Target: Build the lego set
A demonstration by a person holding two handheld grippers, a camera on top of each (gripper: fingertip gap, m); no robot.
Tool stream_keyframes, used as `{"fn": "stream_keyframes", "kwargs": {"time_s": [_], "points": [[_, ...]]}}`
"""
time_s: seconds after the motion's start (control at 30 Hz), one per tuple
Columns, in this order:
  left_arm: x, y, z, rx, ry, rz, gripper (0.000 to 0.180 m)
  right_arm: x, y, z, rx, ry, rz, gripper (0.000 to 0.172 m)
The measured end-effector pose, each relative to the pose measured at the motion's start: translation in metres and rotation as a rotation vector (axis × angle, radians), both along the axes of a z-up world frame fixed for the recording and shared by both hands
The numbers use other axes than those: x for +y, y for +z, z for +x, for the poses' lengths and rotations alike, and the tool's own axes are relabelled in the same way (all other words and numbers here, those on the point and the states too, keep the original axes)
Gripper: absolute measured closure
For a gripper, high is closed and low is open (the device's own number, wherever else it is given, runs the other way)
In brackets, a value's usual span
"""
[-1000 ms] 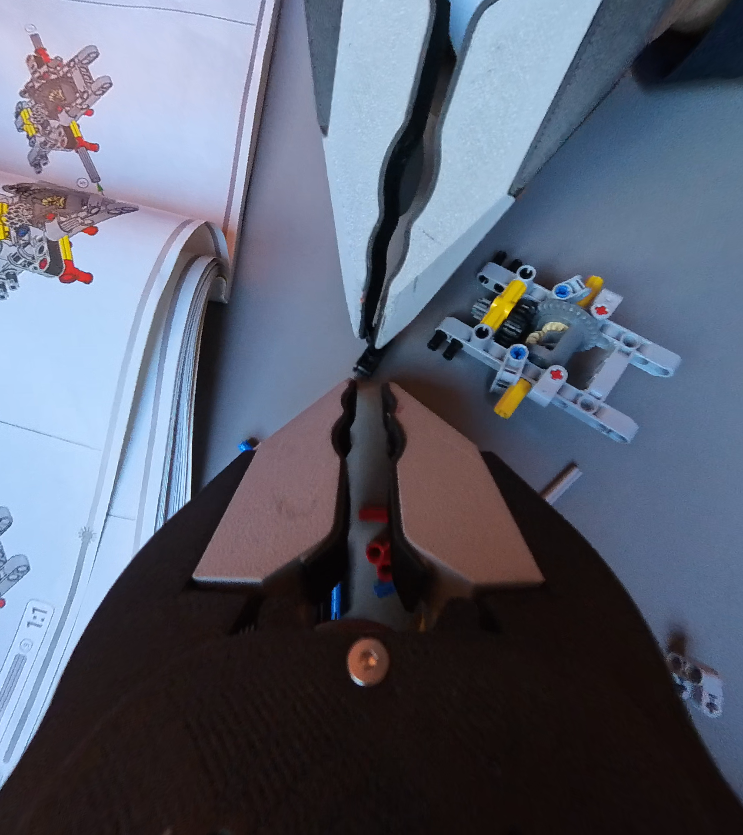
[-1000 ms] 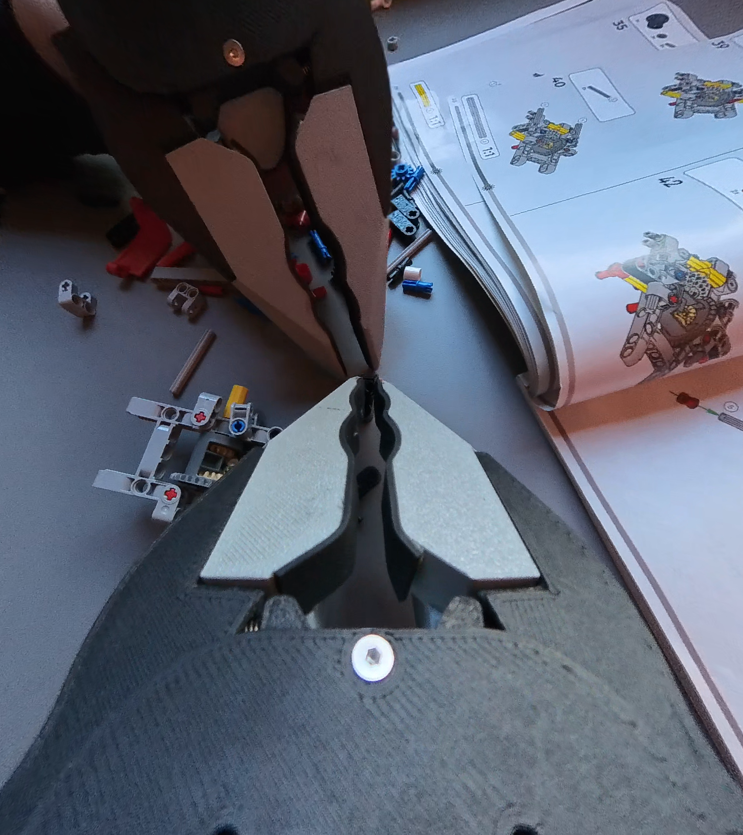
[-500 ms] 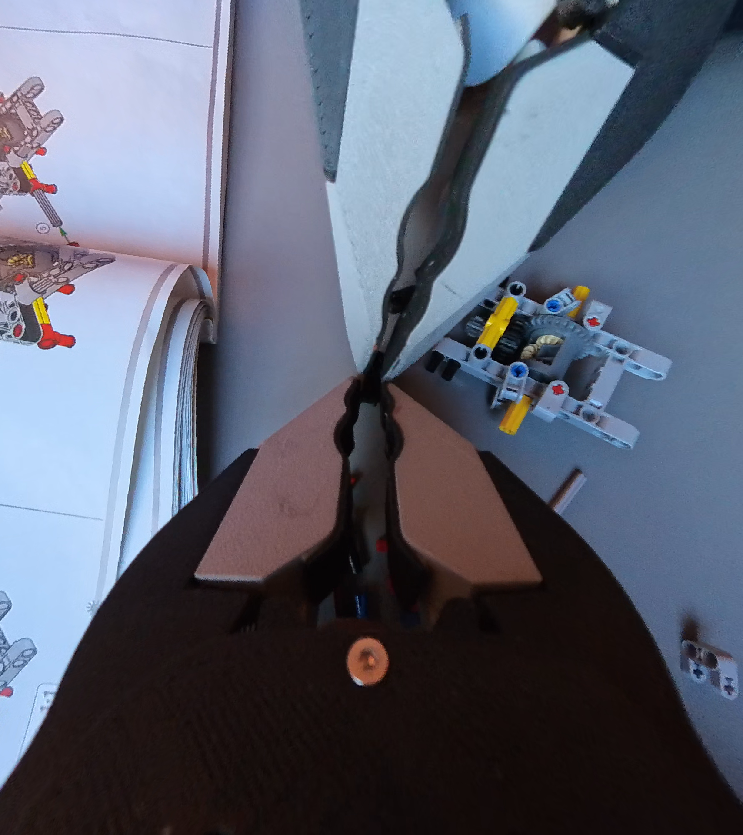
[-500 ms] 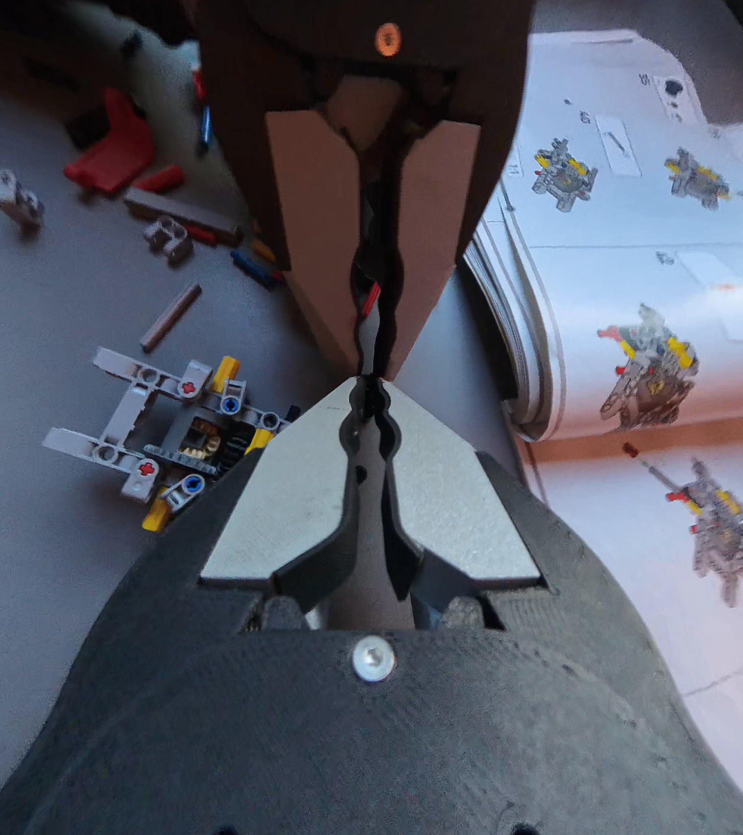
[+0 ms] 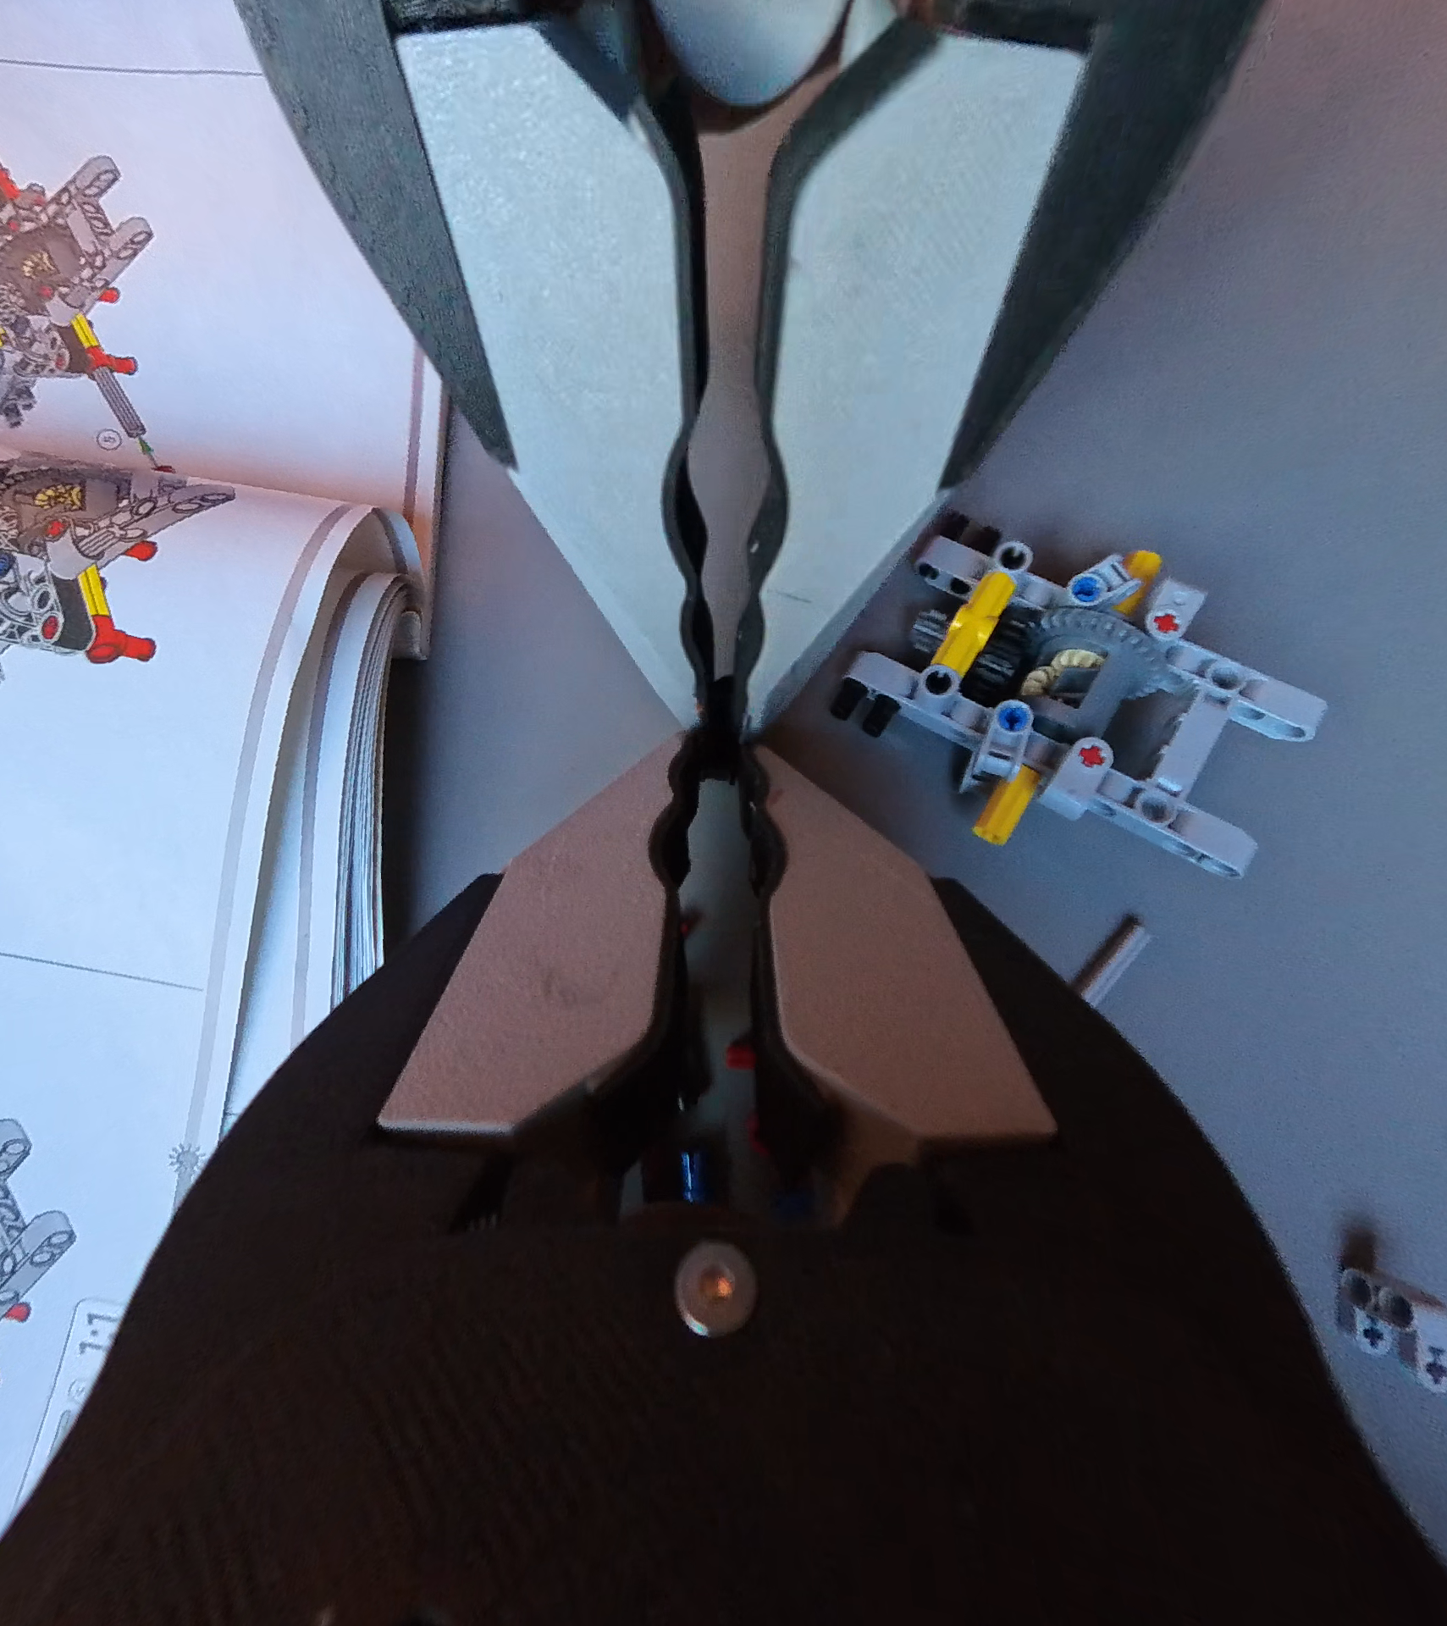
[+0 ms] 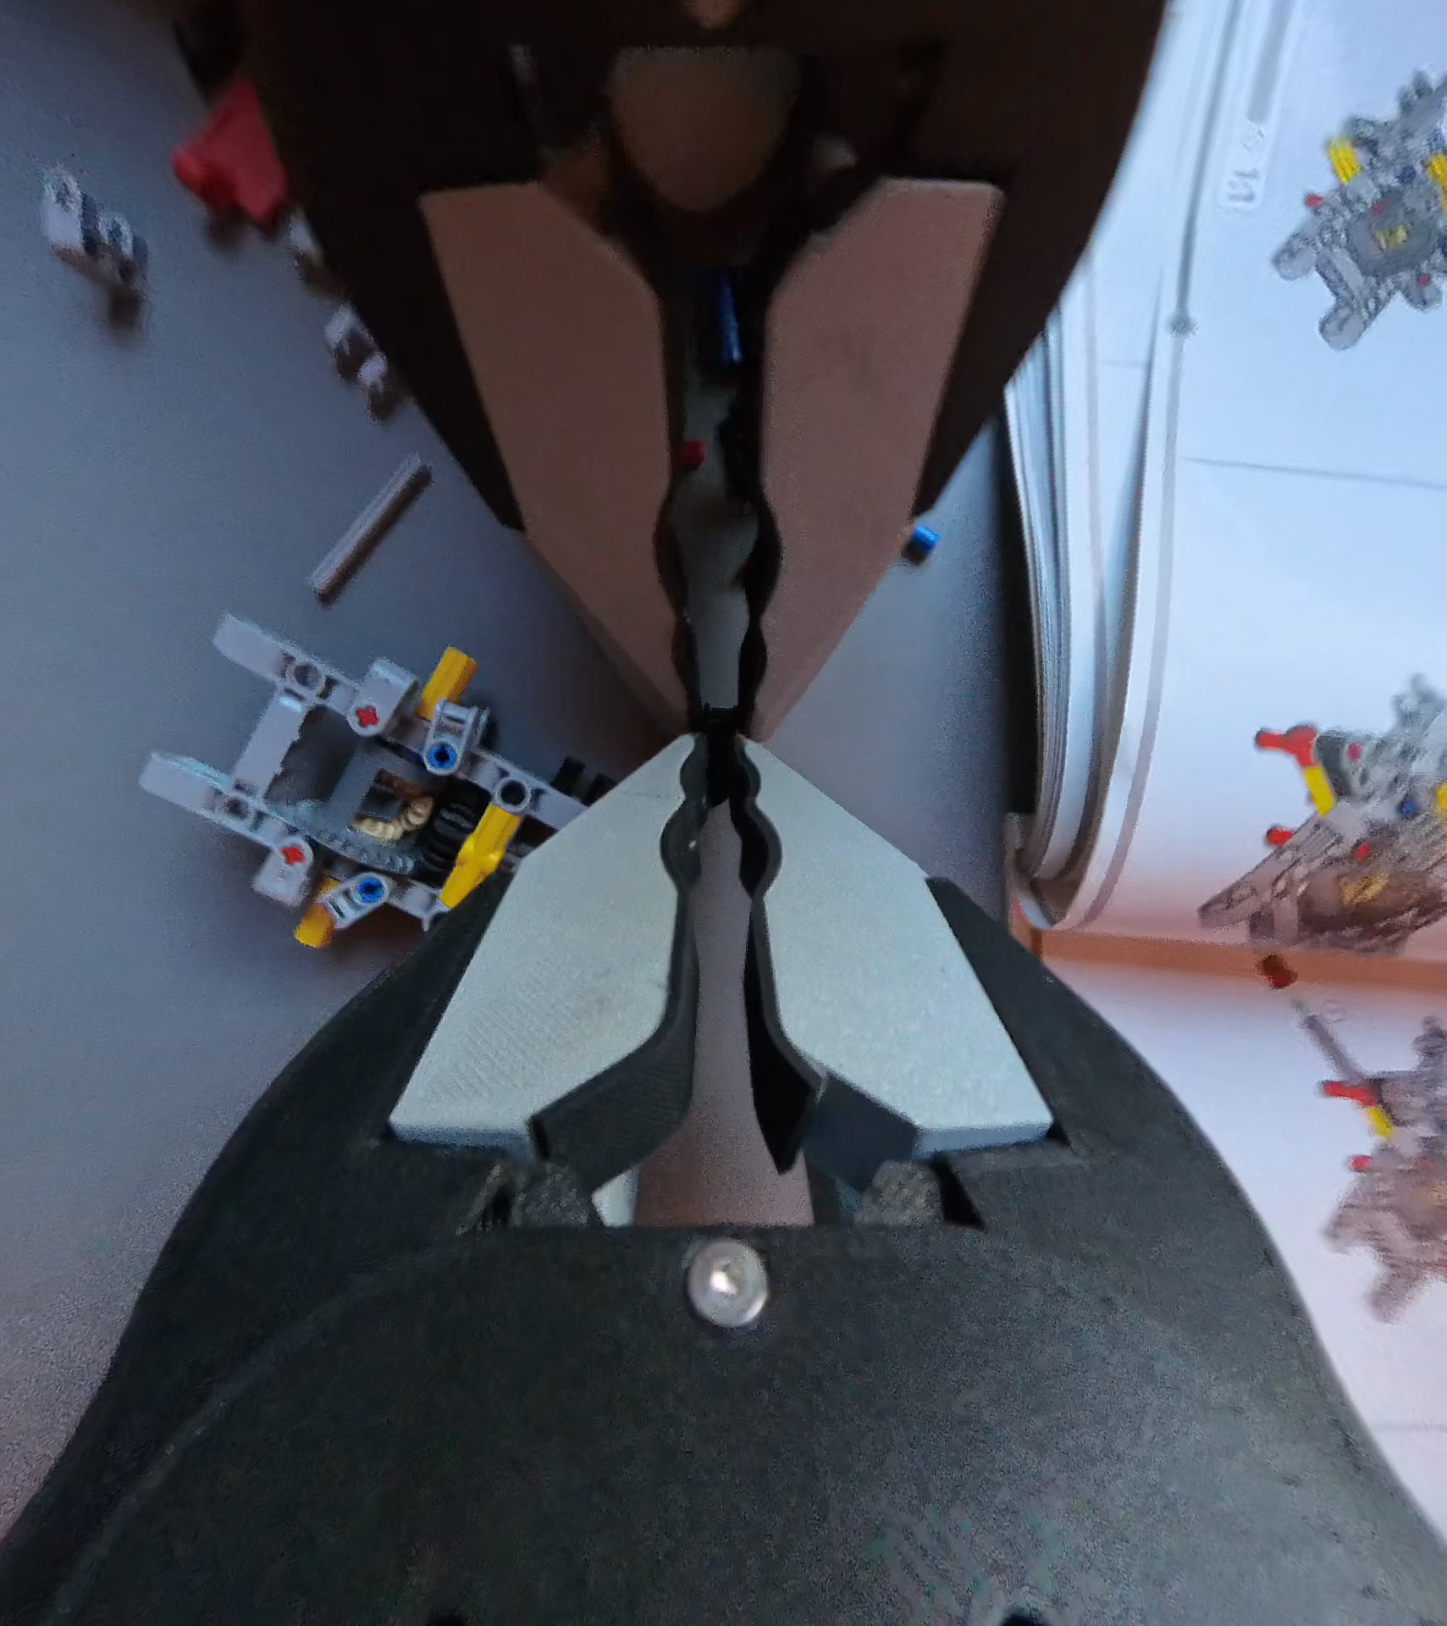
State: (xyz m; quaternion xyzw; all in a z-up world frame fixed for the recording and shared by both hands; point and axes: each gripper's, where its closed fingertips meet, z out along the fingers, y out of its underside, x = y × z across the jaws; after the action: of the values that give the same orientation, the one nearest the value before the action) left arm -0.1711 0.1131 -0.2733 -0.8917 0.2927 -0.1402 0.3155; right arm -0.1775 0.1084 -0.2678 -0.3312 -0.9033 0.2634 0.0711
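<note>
On the far left of the left wrist view, an open instruction booklet (image 5: 130,748) lies flat, pages curling up at the fold, probably left open for reference.

Centre: left gripper (image 5: 719,765) and right gripper (image 5: 724,704) meet tip to tip above the grey table (image 5: 1318,264), their fingers in one line. Both look pressed together at the tips on the same small black pin (image 5: 721,717), which bridges the two noses. Pin's long axis looks to run along the fingers, one end in each grip; the part is tiny and dark, so exact pad contact is hard to read. Right wrist view agrees: right gripper (image 6: 715,765) closed on the black pin (image 6: 715,735), brown-padded gripper opposite. My read: a two-ended hold like this suits passing or re-seating the pin.

Right of the tips: a grey gear frame assembly (image 5: 1071,695) with yellow axles lies flat, just beside the grippers, untouched, long beams pointing down-right. Nearer the camera, a loose grey axle (image 5: 1111,959), and well apart a small light-grey connector (image 5: 1397,1329).
</note>
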Motion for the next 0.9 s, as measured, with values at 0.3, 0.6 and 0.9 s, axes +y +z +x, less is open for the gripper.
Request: {"fn": "stream_keyframes", "kwargs": {"time_s": [0.3, 0.6, 0.9], "points": [[0.007, 0.000, 0.003, 0.026, 0.043, 0.030, 0.175, 0.030, 0.034, 0.015, 0.153, -0.381, -0.271, 0.158], [0.001, 0.000, -0.005, 0.035, 0.057, -0.004, 0.155, 0.023, -0.006, 0.041, 0.178, -0.430, -0.108, 0.157], [-0.003, 0.039, 0.009, -0.165, 0.111, 0.036, 0.156, 0.013, 0.034, 0.025, 0.461, -0.241, 0.015, 0.171]]}}
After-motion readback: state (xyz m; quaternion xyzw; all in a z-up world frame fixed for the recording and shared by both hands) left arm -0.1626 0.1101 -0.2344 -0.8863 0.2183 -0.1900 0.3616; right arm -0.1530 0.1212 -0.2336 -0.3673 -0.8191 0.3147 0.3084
